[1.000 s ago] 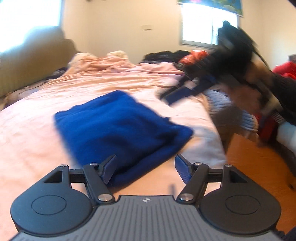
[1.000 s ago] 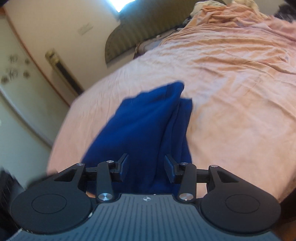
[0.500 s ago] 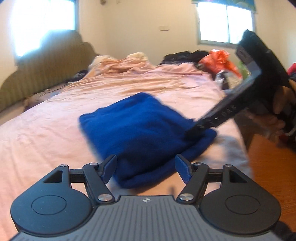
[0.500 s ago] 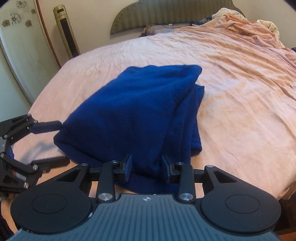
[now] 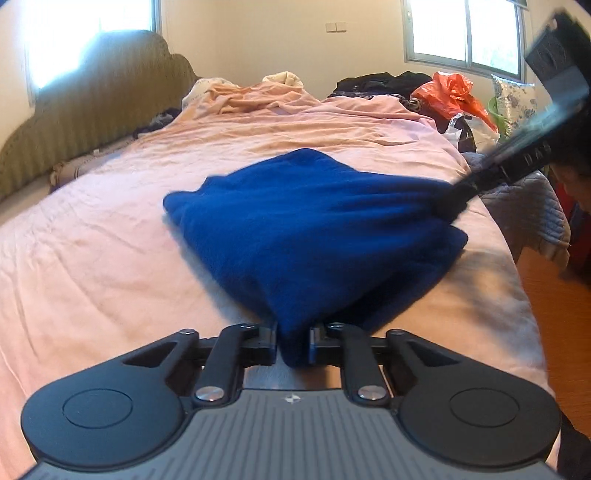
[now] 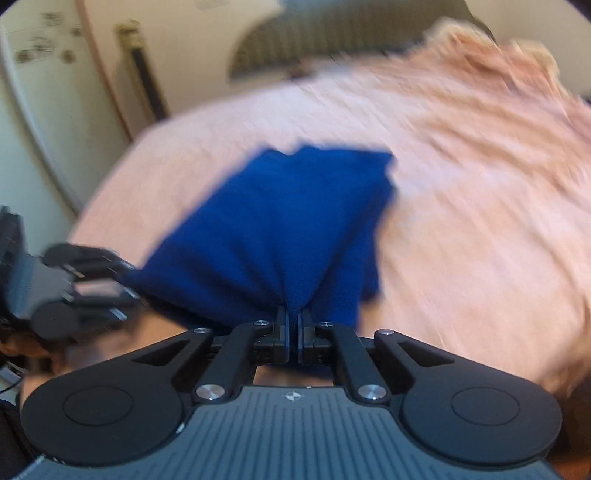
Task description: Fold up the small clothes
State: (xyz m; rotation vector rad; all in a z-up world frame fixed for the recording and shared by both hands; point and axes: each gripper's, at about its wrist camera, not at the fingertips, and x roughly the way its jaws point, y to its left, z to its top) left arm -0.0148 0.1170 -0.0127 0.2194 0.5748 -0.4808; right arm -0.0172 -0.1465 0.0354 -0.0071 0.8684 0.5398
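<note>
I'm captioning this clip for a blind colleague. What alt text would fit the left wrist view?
The left gripper is shut on the near corner of a blue garment lying on a pink bed sheet. The right gripper, blurred, pinches the garment's right corner. Behind are a headboard, an orange bag and two bright windows.

Window glare; blurred right-wrist view
</note>
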